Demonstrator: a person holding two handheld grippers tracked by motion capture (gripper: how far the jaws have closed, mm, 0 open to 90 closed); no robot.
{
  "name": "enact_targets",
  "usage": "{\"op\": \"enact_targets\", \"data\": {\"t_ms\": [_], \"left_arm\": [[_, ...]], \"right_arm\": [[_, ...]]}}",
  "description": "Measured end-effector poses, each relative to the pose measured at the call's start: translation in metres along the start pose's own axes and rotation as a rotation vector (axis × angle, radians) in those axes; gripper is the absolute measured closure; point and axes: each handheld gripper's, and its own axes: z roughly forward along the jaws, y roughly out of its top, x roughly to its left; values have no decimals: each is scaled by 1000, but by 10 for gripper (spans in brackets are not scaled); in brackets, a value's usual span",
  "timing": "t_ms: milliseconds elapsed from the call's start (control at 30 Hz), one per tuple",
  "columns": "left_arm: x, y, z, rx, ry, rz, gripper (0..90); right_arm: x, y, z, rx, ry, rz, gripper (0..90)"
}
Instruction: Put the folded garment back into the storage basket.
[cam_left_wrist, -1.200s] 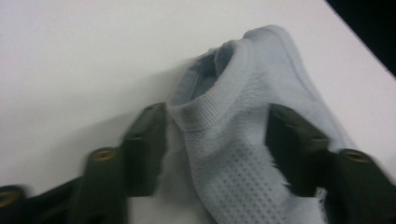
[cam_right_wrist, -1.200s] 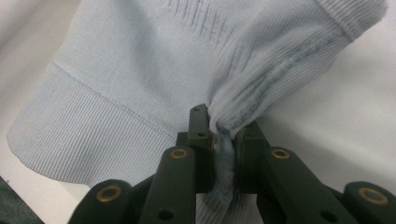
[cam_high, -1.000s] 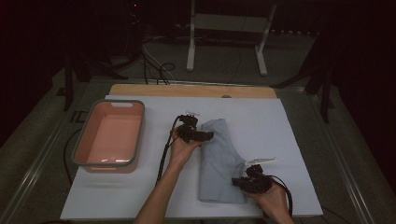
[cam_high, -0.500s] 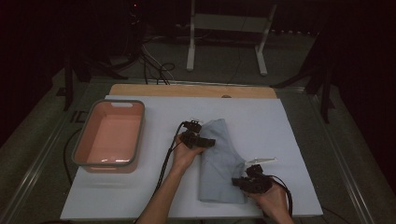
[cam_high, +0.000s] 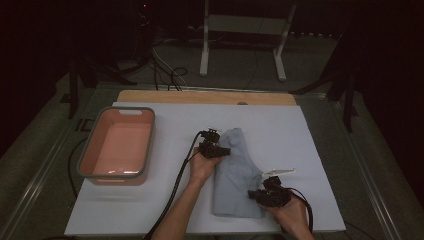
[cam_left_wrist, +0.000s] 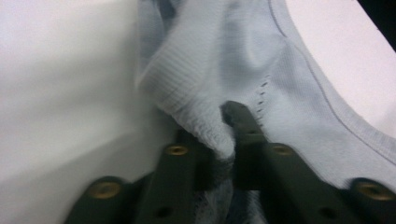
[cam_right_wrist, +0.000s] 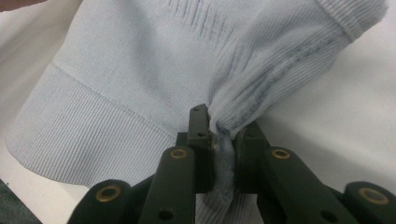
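Claw left (cam_left_wrist: 226, 140) and claw right (cam_right_wrist: 224, 140) each pinch one pale-blue garment (cam_high: 235, 175); left's jaws just closed.

So I dropped my left gripper (cam_high: 223, 149) a bit toward me along the left edge of the pale blue knit top (cam_high: 237, 175), then its fingers (cam_left_wrist: 243, 122) just closed, pinching a fold of the ribbed fabric between them.

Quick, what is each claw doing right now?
Left claw: has just been closing, now shut on the light blue garment.
Right claw: shut on the same garment's ribbed edge.
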Motion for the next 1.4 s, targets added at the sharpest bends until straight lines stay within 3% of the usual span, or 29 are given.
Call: {"op": "enact_targets", "data": {"t_ms": [267, 500, 1033, 1400], "left_arm": [[0, 3, -10, -10, 2, 14, 875], [2, 7, -27, -44, 12, 21, 876], [7, 14, -60, -81, 49, 44, 876], [11, 19, -74, -91, 69, 44, 875]], "right_arm": [[0, 1, 0, -6, 4, 12, 809], [-1, 4, -3, -22, 36, 42, 819], [13, 20, -3, -63, 115, 56, 824], [22, 31, 1, -83, 134, 51, 824]]}}
